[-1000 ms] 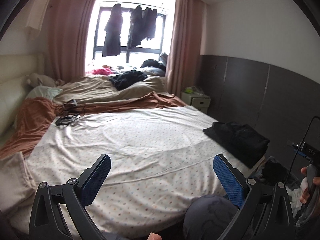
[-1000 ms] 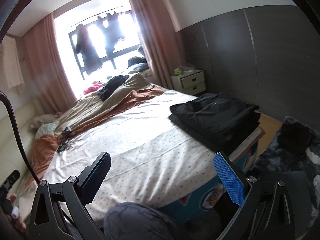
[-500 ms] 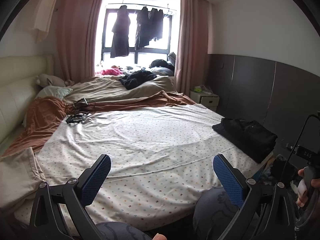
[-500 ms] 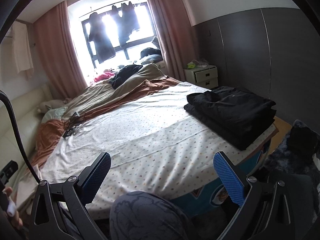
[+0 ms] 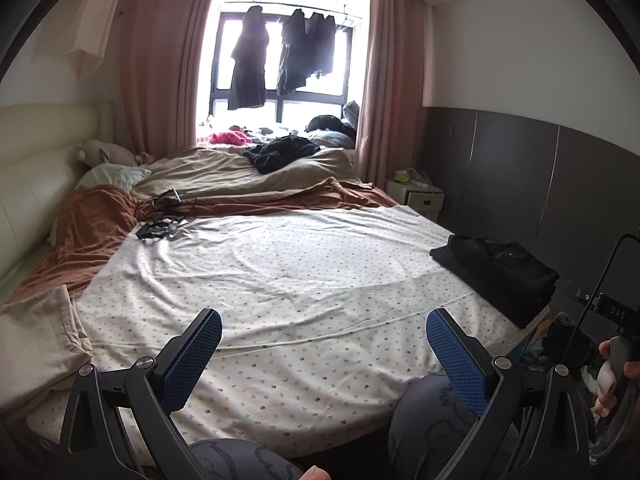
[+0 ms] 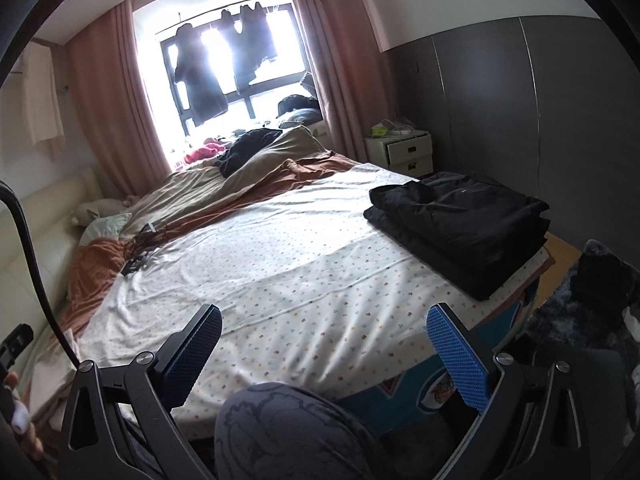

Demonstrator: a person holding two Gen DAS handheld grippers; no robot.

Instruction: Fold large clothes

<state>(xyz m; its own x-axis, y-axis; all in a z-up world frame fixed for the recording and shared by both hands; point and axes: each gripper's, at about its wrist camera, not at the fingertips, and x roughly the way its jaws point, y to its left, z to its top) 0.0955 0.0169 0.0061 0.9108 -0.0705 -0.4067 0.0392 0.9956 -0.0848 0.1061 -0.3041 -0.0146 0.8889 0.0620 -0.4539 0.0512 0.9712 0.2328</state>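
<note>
A folded stack of black clothes (image 5: pixel 500 274) lies at the right edge of the bed, also in the right wrist view (image 6: pixel 460 224). A crumpled black garment (image 5: pixel 280 152) lies far off on the beige duvet near the window, also in the right wrist view (image 6: pixel 244 148). My left gripper (image 5: pixel 324 340) is open and empty, held above the near edge of the dotted white sheet (image 5: pixel 288 280). My right gripper (image 6: pixel 324 340) is open and empty, to the left of and nearer than the black stack.
A brown blanket (image 5: pixel 96 220) and dark cables (image 5: pixel 160 224) lie at the far left of the bed. A white nightstand (image 6: pixel 404 152) stands by the grey wall. Dark clothes hang in the window (image 5: pixel 280 60). My knees (image 6: pixel 280 432) show at the bottom.
Both grippers have risen and tilted up, so the bed and the black stack sit lower and farther in view. Both stay open and empty.
</note>
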